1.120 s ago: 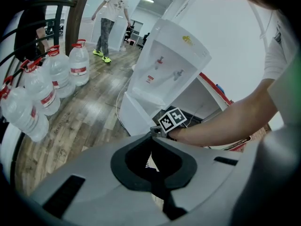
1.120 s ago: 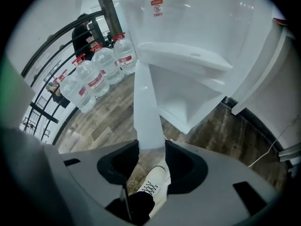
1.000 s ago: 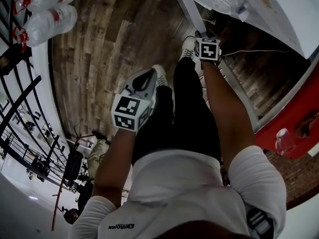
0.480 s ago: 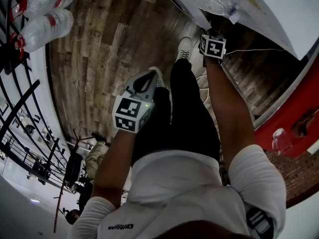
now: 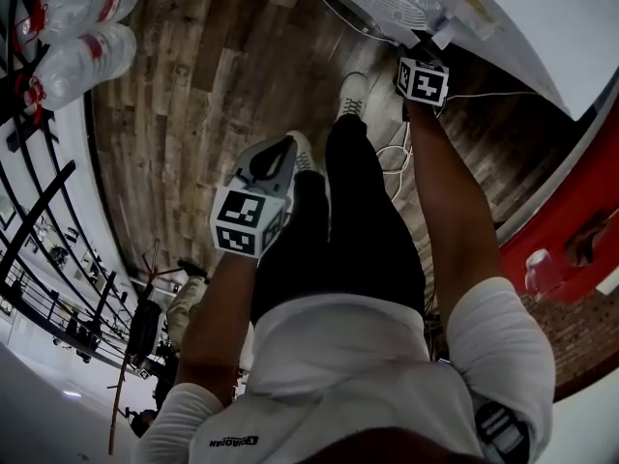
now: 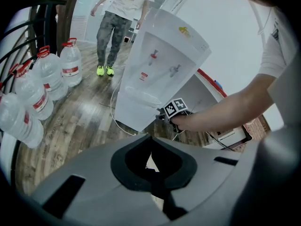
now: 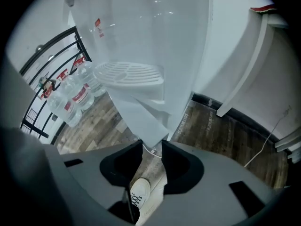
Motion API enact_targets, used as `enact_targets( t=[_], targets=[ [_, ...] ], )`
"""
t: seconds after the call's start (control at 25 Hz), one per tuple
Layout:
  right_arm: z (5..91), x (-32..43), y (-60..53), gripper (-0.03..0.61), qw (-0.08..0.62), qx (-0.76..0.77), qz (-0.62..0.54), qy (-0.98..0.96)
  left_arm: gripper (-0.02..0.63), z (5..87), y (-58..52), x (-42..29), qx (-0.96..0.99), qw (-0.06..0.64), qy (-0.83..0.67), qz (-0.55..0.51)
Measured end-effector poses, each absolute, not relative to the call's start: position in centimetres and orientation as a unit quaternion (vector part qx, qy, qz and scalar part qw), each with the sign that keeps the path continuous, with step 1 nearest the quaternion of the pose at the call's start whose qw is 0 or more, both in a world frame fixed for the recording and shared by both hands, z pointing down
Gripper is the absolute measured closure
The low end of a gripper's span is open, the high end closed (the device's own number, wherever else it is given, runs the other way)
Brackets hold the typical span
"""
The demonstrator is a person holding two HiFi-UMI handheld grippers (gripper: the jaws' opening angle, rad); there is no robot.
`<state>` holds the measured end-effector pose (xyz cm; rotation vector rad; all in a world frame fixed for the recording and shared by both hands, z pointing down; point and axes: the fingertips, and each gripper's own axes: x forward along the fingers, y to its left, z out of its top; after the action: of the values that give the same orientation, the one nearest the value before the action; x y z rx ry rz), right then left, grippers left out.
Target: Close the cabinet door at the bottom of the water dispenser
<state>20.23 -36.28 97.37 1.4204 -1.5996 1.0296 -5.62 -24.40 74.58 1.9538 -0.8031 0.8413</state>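
The white water dispenser [image 5: 513,17] [image 6: 164,65] [image 7: 155,41] stands on the wooden floor, tilted in all views. Its lower cabinet door [image 7: 141,119] [image 6: 136,107] hangs down to a corner just at the tips of my right gripper [image 7: 152,147]. That gripper's jaws have just been closing; a gap remains, and the door's corner sits at its mouth without the pads pressing on it. The marker cube [image 5: 423,82] [image 6: 176,107] shows it at the dispenser's foot. My left gripper [image 5: 288,143] [image 6: 150,136] is held back over the person's thigh, shut and holding nothing.
Several large water bottles [image 5: 82,46] [image 6: 28,98] stand by a black railing [image 5: 39,191]. A white cable [image 5: 392,153] lies on the floor near the person's shoes [image 5: 353,95]. Another person [image 6: 113,27] stands beyond the dispenser. A white-and-red wall edge [image 5: 571,211] runs at right.
My right gripper has slid up and to the right in the head view, along the dispenser's foot, and the white door has swung in with it. The left gripper has stayed in place.
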Motion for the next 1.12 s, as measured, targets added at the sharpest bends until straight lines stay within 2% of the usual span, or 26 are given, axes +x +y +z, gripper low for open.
enact_targets(
  t=[1.12],
  targets=[
    [97.1,24.4,-39.9,0.462,0.408,0.571,0.339,-0.626,0.617,74.9,-23.8,-3.8,0.783,0.419,-0.308,0.342]
  ],
)
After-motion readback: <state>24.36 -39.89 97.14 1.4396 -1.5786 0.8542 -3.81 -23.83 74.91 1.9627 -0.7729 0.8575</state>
